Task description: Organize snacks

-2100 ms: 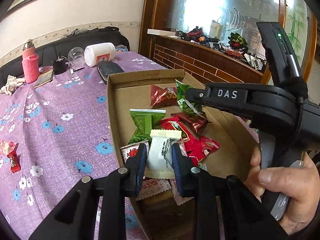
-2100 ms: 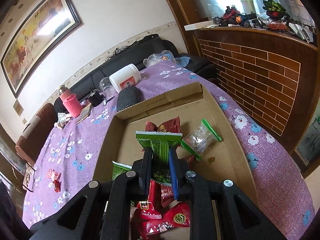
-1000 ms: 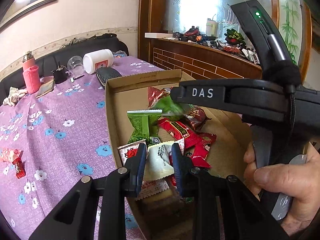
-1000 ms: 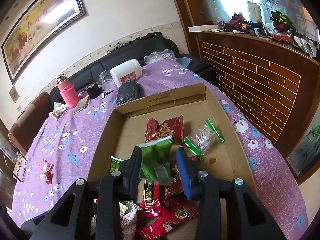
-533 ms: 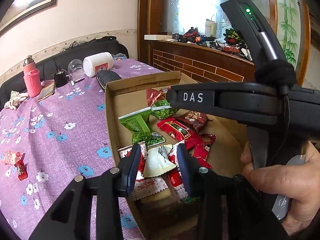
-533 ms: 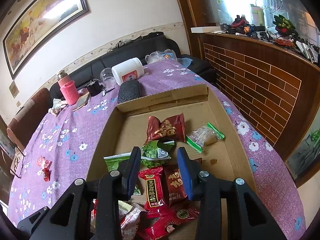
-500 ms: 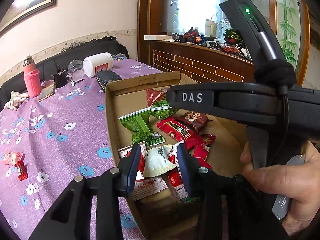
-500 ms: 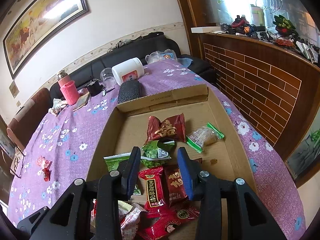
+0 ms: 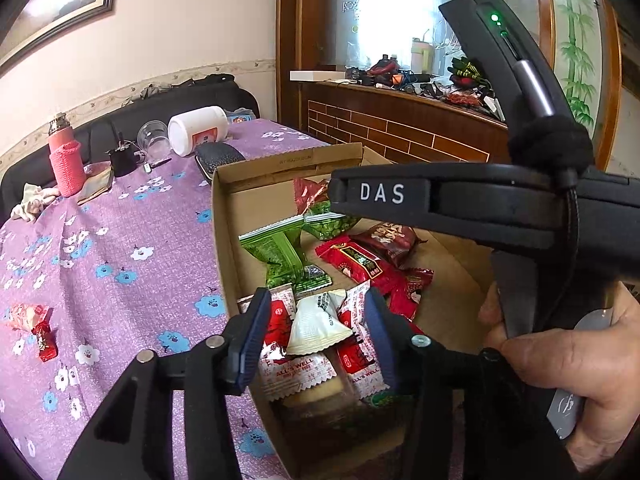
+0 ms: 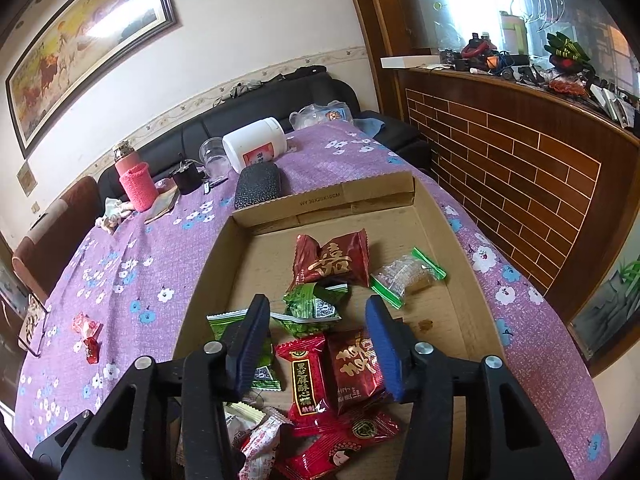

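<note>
— Inspector: Where are the snacks?

— Operator: In the cardboard box point(image 10: 224, 256). The white packet point(image 9: 318, 326) lies between my left claw's point(image 9: 316, 330) opening jaws, untouched. My right claw point(image 10: 318, 340) is also opening, empty, above the green packet point(image 10: 314, 308) and red packets point(image 10: 304, 376).

— Inspector: Outside?

— Operator: Two candies point(image 10: 86, 334) left of the box, on the purple tablecloth point(image 10: 132, 280).

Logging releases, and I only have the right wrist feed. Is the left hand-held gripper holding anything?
Observer: No. The left hand-held gripper has its jaws opening. A white, pillow-shaped plastic packet sits between them, and neither pad presses on it.
Operator: Where is it lying?
Observer: Inside the shallow brown cardboard box, at the near end, on top of red-and-white snack wrappers.
</note>
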The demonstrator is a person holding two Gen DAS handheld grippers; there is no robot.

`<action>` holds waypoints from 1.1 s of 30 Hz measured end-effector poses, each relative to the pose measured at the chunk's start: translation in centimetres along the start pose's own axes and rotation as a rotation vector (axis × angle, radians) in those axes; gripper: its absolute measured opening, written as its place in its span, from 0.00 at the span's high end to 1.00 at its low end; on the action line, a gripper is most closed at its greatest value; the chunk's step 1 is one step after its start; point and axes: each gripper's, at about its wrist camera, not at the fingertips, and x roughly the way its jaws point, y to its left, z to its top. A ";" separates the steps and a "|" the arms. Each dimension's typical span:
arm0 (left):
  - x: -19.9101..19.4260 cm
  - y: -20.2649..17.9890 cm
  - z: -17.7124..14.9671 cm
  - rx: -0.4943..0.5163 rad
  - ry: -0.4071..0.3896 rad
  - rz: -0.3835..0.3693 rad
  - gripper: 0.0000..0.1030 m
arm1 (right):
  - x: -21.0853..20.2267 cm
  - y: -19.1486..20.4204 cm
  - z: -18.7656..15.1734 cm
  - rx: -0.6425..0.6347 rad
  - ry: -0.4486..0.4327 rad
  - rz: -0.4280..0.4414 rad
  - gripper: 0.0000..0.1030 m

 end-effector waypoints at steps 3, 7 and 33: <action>-0.1 0.0 0.0 0.002 -0.003 0.002 0.52 | -0.1 0.0 0.0 -0.001 -0.003 -0.003 0.44; 0.0 0.0 0.0 0.000 -0.003 0.003 0.51 | -0.1 -0.1 0.0 0.004 -0.004 -0.005 0.41; 0.3 1.6 0.3 -0.064 -0.011 0.059 0.26 | -1.3 1.0 0.1 -0.017 -0.072 -0.041 0.11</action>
